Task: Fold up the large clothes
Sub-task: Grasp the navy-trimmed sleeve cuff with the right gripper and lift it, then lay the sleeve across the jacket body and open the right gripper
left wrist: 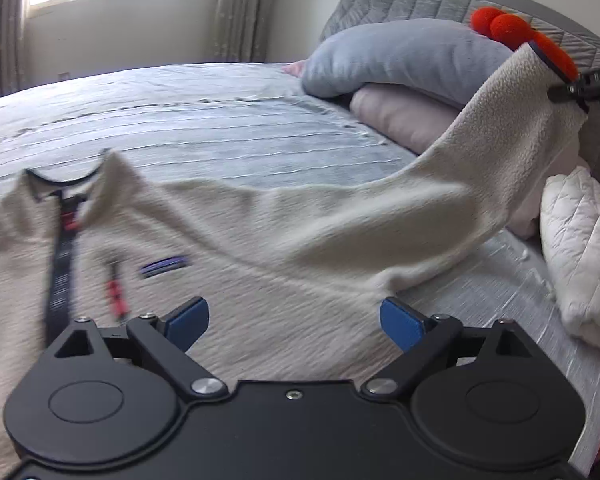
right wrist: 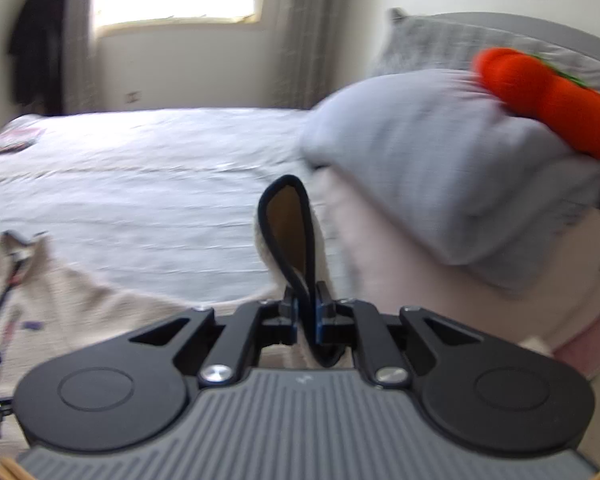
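A cream fleece pullover with a dark zip and collar lies front up on the grey bedspread. My left gripper is open, its blue pads just above the pullover's chest. My right gripper is shut on the dark-trimmed cuff of the pullover's sleeve. In the left wrist view the sleeve stretches up and to the right to my right gripper. The pullover's collar also shows in the right wrist view.
Grey and pink pillows are stacked at the bed's head, with an orange plush toy on top. A white quilted item lies at the right. A window and curtains stand behind the bed.
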`<state>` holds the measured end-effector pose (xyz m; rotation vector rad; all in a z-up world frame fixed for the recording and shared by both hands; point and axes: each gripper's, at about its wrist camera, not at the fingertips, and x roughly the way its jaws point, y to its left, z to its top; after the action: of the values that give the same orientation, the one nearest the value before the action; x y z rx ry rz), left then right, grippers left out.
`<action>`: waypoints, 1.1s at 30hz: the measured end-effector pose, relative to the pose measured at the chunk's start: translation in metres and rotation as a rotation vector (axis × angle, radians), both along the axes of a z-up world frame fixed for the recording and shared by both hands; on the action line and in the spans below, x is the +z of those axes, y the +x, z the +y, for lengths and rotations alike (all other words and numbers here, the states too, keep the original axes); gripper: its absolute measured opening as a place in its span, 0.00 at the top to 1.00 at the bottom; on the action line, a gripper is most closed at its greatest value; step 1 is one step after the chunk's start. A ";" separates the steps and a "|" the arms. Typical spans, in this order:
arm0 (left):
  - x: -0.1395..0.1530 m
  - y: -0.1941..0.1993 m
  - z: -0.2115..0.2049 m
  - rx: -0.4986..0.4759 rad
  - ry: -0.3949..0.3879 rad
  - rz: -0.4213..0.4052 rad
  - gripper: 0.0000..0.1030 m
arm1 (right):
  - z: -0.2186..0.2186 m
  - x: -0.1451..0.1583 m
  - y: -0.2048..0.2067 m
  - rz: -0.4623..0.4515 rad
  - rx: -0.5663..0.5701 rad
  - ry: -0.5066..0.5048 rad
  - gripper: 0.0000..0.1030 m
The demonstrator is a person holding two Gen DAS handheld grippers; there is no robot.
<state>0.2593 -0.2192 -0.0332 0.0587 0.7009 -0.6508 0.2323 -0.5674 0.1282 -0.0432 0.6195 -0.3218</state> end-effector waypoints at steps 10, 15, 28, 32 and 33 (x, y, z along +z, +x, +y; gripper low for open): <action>0.011 -0.001 0.126 0.123 -0.040 0.020 0.09 | 0.167 0.032 0.055 0.074 0.249 0.169 0.93; 0.015 -0.001 0.177 0.171 -0.081 0.012 0.09 | 0.252 0.025 0.086 0.150 0.360 0.198 0.93; -0.014 0.016 0.262 0.297 -0.185 0.115 0.09 | 0.389 -0.046 0.120 0.346 0.526 0.132 0.37; -0.025 0.031 0.256 0.291 -0.240 0.180 0.11 | 0.353 -0.058 0.115 0.349 0.453 0.088 0.27; -0.028 0.036 0.252 0.292 -0.247 0.201 0.11 | 0.339 -0.063 0.114 0.347 0.431 0.078 0.21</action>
<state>0.2952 0.0328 -0.0615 -0.3360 0.7982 -0.4608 0.3460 -0.2283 0.0652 -0.1579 0.9448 0.1318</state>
